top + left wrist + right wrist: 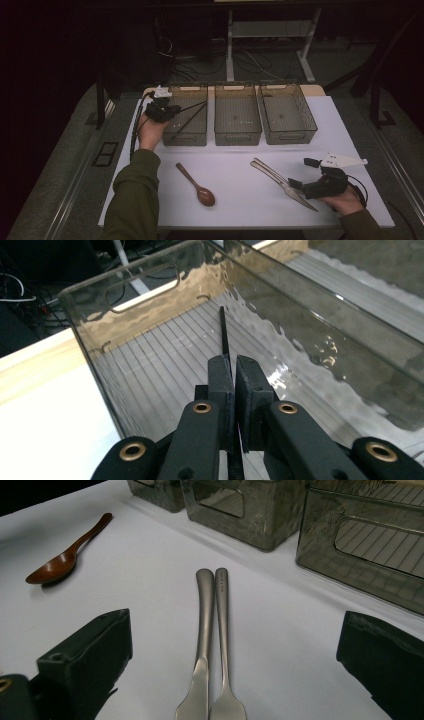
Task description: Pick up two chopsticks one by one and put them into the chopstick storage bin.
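White worktop (pixel 240 200) across the lower half of the high view, with three clear bins in a row at its far edge: left bin (pixel 186 139), middle bin (pixel 237 136), right bin (pixel 290 137). Middle and right ones seemingly empty.

Left tool (pixel 169 110) at the upper left of the high view, over the near left corner of the left bin. Jaws closed almost fully, gripping a pair of thin black chopsticks (pixel 192 106). In the left gripper view, one black stick (pixel 224 332) pointing from between the pads toward the ribbed floor of that bin, far end low inside it.

Right tool (pixel 303 173) at the lower right, jaws spread wide, nothing between them, resting near the worktop. Straight in front of it a steel knife (pixel 202 645) and a steel fork (pixel 222 630), side by side, touching. Brown wooden spoon (pixel 197 186) alone at the lower centre-left.

Step in hand, by judgement: placing the chopsticks into the left bin. Next move: lower a little more, then open the jaws gently so that both sticks lie flat inside.
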Tool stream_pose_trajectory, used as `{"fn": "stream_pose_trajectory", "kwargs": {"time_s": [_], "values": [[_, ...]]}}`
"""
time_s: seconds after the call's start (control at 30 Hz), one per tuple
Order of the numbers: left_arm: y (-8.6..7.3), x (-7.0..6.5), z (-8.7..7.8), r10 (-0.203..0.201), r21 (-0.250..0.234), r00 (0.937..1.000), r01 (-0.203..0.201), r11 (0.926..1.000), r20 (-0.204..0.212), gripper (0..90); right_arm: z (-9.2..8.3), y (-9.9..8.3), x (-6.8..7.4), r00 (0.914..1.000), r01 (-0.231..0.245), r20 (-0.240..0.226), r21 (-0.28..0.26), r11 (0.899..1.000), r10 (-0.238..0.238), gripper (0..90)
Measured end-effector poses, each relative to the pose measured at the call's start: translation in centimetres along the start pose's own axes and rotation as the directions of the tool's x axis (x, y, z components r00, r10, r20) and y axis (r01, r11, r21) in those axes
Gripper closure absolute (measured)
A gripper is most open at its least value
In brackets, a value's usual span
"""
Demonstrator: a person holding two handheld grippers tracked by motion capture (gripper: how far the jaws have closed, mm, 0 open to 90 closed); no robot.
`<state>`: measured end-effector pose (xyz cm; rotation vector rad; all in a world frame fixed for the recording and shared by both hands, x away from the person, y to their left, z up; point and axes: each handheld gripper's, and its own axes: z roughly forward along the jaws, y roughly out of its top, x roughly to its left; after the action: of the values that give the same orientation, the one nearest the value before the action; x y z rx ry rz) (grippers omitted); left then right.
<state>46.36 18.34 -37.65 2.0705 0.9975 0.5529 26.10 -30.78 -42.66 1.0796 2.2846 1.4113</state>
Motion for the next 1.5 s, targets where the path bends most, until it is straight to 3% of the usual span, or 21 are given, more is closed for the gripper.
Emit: {"fn": "stream_pose_trajectory", "kwargs": {"time_s": [0.27, 0.6, 0.67, 0.93, 1.17, 1.3, 1.5], "values": [[-0.2, -0.3, 0.6, 0.006, 0.022, 0.9999, -0.006, 0.9997, 0.012, 83.7, -0.1, 0.0, 0.0, 1.0, 0.0, -0.003, 0.0, 1.0, 0.0, 0.9], [0.1, -0.6, 0.1, 0.007, -0.015, 0.999, -0.007, 0.9999, 0.043, 66.1, 0.0, 0.0, 0.0, 1.0, 0.002, -0.002, 0.0, 1.0, -0.002, 0.9], [0.2, -0.7, -0.2, -0.019, -0.039, 0.9966, 0.022, 0.999, 0.081, 61.2, 0.0, 0.0, 0.0, 1.0, -0.001, 0.0, 0.001, 1.0, 0.001, 0.9], [0.5, -2.0, -2.0, -0.009, -0.118, 0.984, 0.03, 0.9925, 0.178, 49.7, 0.0, 0.0, 0.0, 1.0, 0.0, -0.001, 0.005, 1.0, 0.0, 0.9], [-0.3, -3.7, -4.0, 0.04, -0.158, 0.9731, -0.004, 0.9874, 0.227, 41.8, 0.0, 0.0, 0.0, 1.0, -0.002, 0.0, 0.009, 1.0, 0.002, 1.0], [-1.4, -4.9, -4.9, 0.055, -0.145, 0.9652, -0.018, 0.9892, 0.256, 36.8, 0.0, 0.0, -0.1, 1.0, -0.006, 0.0, 0.011, 1.0, 0.006, 0.9], [-3.3, -7.0, -5.4, 0.074, -0.13, 0.9587, -0.039, 0.9907, 0.275, 30.6, 0.0, 0.0, 0.0, 1.0, -0.001, 0.001, 0.013, 1.0, 0.001, 0.9]]}}
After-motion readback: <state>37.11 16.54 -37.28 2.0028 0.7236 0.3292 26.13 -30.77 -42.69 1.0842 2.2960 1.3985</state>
